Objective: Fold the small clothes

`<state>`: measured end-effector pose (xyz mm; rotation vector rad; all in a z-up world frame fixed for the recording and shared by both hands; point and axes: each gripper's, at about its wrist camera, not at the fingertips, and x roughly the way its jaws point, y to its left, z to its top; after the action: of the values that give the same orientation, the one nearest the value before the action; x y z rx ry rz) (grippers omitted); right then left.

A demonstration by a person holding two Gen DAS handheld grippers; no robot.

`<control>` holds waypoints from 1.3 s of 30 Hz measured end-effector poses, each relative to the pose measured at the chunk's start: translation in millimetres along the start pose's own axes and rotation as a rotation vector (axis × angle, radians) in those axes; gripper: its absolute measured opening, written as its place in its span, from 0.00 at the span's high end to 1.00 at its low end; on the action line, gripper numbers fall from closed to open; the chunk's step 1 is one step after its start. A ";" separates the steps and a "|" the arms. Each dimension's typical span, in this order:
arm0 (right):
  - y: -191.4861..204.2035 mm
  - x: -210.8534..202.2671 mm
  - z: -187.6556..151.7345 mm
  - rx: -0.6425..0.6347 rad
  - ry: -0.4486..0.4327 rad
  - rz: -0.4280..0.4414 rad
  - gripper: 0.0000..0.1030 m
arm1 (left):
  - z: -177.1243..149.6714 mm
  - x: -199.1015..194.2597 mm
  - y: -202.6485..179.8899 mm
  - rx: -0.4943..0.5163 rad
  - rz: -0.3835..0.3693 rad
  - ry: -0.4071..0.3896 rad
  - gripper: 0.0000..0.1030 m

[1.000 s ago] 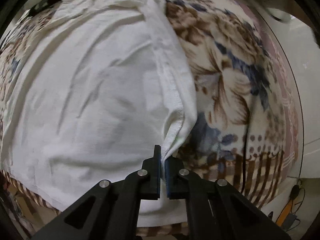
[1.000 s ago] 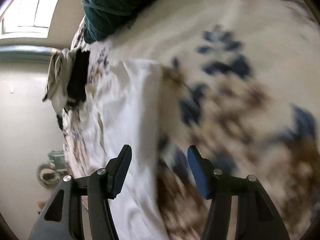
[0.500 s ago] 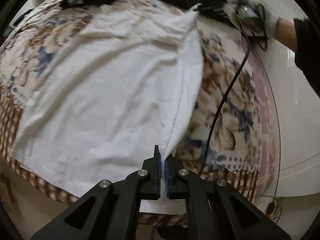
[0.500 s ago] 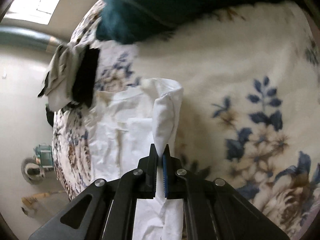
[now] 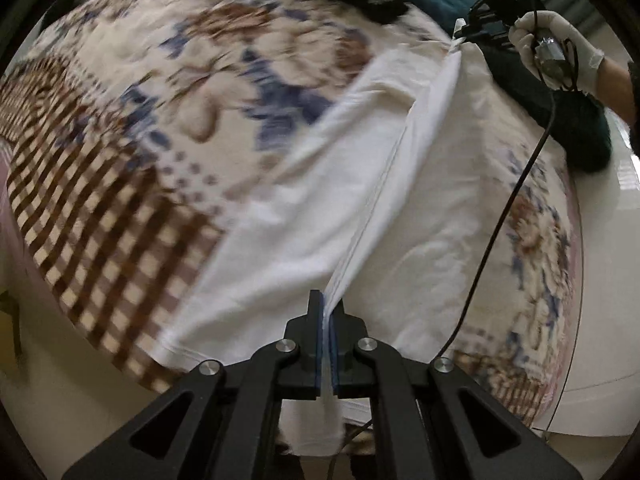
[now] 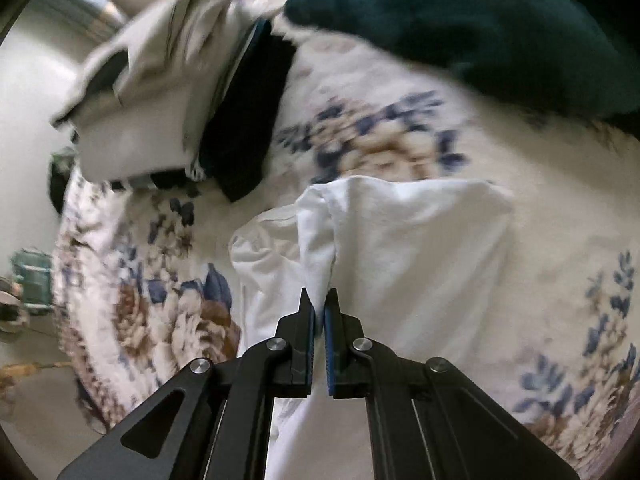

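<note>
A floral blanket (image 5: 224, 80) covers the bed beneath me; a dark teal cloth (image 6: 480, 20) lies at one o'clock and folded clothes (image 6: 160, 92) at ten. My left gripper (image 5: 328, 312) and right gripper (image 6: 319, 304) each clamp the white garment (image 5: 300, 208), stretching its raised edge taut above the blanket; a black cable (image 5: 508, 220) hangs at three o'clock.

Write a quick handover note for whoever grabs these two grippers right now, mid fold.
Left gripper: shut on the white garment, near end of its edge.
Right gripper: shut on the same edge, far end.
The edge is lifted taut between them; the rest lies on the floral blanket. A dark teal garment and a folded pile sit beyond.
Done: both ends gripped and lifted.
Left: carry the edge across, lay it down, release, finish folding.
</note>
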<state>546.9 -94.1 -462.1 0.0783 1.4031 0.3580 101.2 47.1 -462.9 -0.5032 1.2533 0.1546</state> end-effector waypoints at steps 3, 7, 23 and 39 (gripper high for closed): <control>35.0 35.2 1.6 -0.031 0.020 -0.073 0.96 | 5.2 12.8 31.6 -0.019 -0.005 0.025 0.99; 64.9 67.7 -0.3 -0.038 0.036 -0.163 0.96 | 4.3 29.7 53.3 -0.033 -0.028 0.069 0.99; -14.1 -10.0 -15.6 0.212 -0.031 0.105 0.46 | 92.6 -1.4 81.4 -0.035 -0.167 0.111 0.52; -148.6 35.6 -17.8 0.282 -0.085 0.024 0.46 | 391.1 171.3 -122.6 0.205 -0.222 0.022 0.66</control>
<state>563.5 -226.8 -538.2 0.3377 1.3612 0.1729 541.9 85.9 -502.7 -0.4626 1.2098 -0.1655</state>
